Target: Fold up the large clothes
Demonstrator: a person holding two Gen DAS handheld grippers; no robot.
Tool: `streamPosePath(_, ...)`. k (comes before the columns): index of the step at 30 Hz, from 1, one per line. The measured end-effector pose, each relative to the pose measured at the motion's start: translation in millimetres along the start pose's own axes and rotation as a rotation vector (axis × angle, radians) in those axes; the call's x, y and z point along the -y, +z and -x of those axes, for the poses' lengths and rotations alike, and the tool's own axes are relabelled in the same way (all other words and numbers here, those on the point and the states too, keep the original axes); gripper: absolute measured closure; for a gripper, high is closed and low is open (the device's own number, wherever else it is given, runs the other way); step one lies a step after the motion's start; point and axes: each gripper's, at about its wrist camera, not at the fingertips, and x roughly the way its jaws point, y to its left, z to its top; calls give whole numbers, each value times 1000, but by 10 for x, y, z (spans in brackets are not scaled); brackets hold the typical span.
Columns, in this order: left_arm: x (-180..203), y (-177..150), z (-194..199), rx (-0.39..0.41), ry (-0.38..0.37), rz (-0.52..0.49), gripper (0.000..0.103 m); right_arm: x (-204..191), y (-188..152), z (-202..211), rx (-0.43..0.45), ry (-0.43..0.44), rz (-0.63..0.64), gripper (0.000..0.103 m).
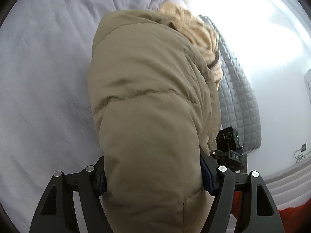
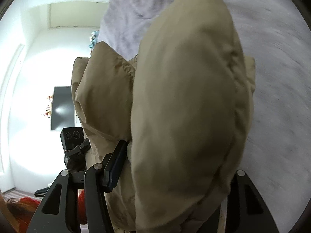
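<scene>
Puffy tan quilted coat [image 1: 147, 101], fur-trimmed, bulging between both clenched tools, left [image 1: 153, 182] and right [image 2: 175, 167], above lilac sheet [image 1: 44, 73].

A plain khaki-tan padded jacket [image 1: 151, 101] fills the space between the black fingers of the left gripper [image 1: 153, 182], whose inner pads are dark blue. Its fur trim [image 1: 196, 33], ahead and to the right, is pale golden blond. The bed sheet [image 1: 44, 73] to the left is pale lavender-grey. A quilt [image 1: 239, 101] on the right is grey with a stitched square pattern. In the right wrist view, the same tan jacket [image 2: 184, 106] sits in the black right gripper [image 2: 169, 176]; a red-orange cloth [image 2: 27, 203] lies low left.
</scene>
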Motion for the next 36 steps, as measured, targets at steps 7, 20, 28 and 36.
streamPosePath(7,-435,622,808,118,92,-22,30,-571,485,-963,-28,70,67,43)
streamPosePath(20,-1939,1015,1080,157,195,77,20,-511,926,-2110,-98,-12,100,39)
streamPosePath(28,-1872,849,1072,190,326,66,8,-667,979,-1989,-81,-148,86,36)
streamPosePath(36,-1215,793,1332,301,504,-57,8,-1138,616,-1314,113,-385,218,56)
